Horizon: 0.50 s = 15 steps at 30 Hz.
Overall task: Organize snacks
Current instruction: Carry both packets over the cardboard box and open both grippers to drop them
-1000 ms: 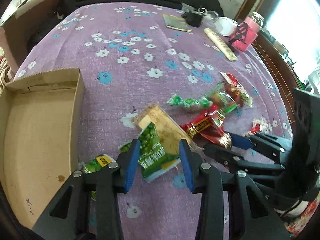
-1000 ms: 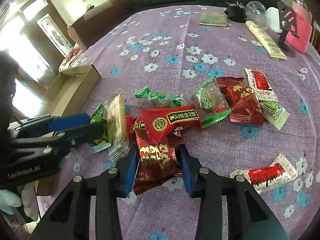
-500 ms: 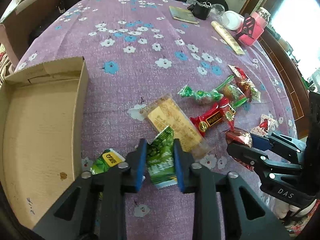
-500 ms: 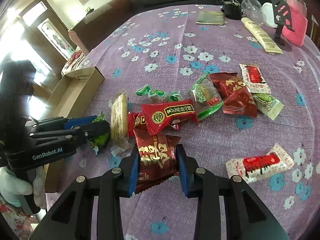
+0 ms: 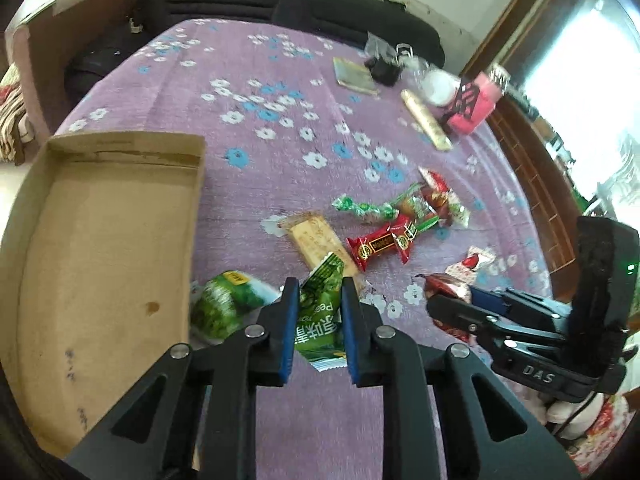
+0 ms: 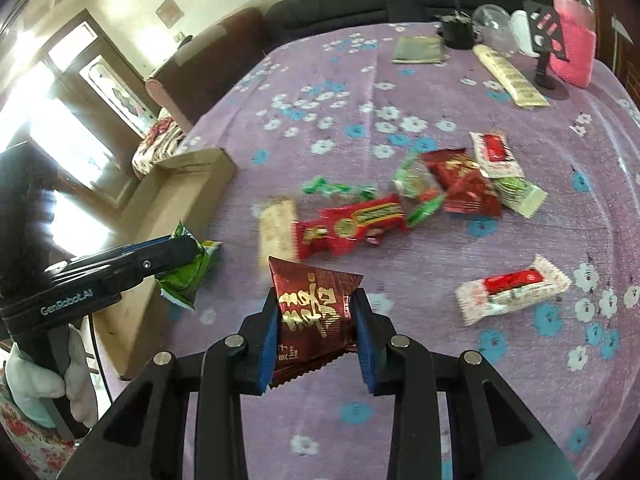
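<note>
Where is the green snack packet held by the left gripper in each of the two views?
Left wrist: green packet at bottom centre, clamped in the left gripper.
Right wrist: at the left edge, beside the box.
Shared landmark: cardboard box.

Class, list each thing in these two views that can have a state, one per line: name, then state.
Left tongs: shut on the green packet, lifted off the cloth.
Right tongs: shut on the dark red packet, lifted.
Cardboard box: open, nothing in it.
Second green packet: lying beside the box.
Biscuit pack: lying flat on the cloth.
Tablecloth: spread flat.
</note>
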Motion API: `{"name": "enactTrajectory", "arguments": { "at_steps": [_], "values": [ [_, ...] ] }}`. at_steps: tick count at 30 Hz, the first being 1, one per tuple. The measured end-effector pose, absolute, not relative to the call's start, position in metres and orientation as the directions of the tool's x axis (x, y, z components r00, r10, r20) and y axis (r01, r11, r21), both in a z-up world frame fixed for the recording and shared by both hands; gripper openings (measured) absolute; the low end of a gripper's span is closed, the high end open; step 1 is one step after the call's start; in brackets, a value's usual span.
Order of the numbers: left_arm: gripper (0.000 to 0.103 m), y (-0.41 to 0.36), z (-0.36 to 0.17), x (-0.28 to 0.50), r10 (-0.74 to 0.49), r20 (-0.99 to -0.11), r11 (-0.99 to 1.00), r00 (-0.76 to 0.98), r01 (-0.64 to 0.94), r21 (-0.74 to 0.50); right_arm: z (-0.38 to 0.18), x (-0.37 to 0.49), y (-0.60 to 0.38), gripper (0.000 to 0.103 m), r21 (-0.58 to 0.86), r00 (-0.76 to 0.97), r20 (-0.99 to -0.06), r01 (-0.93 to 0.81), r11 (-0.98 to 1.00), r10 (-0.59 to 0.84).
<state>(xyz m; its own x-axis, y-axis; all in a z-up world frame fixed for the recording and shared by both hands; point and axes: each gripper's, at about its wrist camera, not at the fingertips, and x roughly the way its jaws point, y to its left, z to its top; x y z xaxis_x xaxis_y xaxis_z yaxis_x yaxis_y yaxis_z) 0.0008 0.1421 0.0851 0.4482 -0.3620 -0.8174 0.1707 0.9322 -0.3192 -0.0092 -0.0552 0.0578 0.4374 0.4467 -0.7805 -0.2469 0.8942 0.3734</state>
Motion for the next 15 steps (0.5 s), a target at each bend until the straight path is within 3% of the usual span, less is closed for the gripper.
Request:
{"name": "enactTrajectory", "arguments": {
  "at_steps": [15],
  "values": [
    [0.022,0.296,0.086,-0.048,-0.185,-0.859,0.967,0.477,-0.064,-0.245,0.076,-0.020,0.108,0.032,0.413,0.318,-0.758,-0.441,0.797,0.569]
  ]
}}
